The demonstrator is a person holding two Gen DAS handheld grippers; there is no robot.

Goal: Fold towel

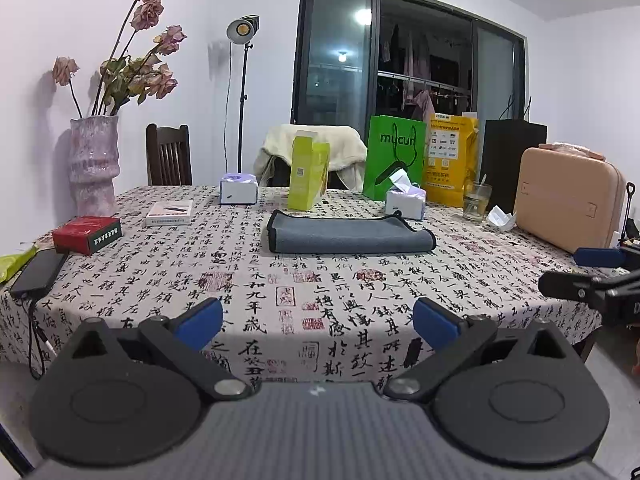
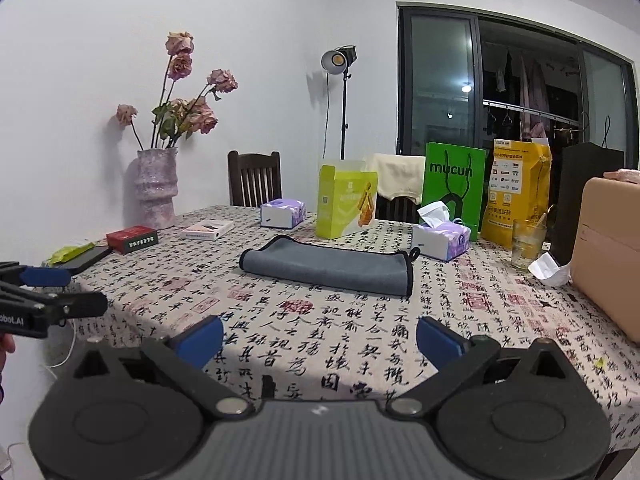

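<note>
A grey towel with black edging (image 1: 347, 235) lies folded flat on the table with the calligraphy-print cloth (image 1: 304, 292), towards the far middle. It also shows in the right wrist view (image 2: 332, 266). My left gripper (image 1: 318, 322) is open and empty, held over the near table edge, well short of the towel. My right gripper (image 2: 320, 338) is open and empty, also near the front edge. Each gripper shows at the side of the other's view: the right gripper (image 1: 576, 274) and the left gripper (image 2: 64, 290).
Behind the towel stand a lime carton (image 1: 308, 172), two tissue boxes (image 1: 238, 189) (image 1: 406, 199), a green bag (image 1: 394, 158), a yellow bag (image 1: 450, 160) and a glass (image 1: 476, 200). A tan case (image 1: 568, 204) stands at right. A vase (image 1: 93, 160), red box (image 1: 87, 234) and phone (image 1: 38, 272) are at left.
</note>
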